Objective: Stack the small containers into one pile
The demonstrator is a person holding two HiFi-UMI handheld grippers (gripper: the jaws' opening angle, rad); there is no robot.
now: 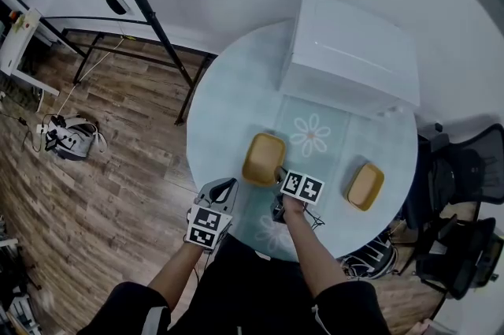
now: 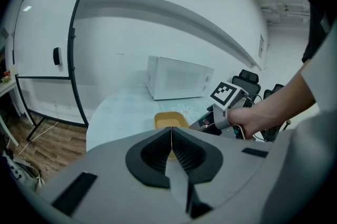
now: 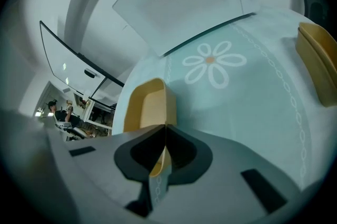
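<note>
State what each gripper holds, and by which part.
Right gripper pinches the left-hand yellow container by its rim wall; left gripper is shut on nothing.

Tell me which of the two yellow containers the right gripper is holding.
The left yellow container, beside the flower print: the right gripper is shut on its wall. The other yellow container lies apart near the table's right edge.

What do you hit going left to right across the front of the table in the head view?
Left tool, shut and empty → yellow container → right tool, shut on that container's rim → second yellow container.
</note>
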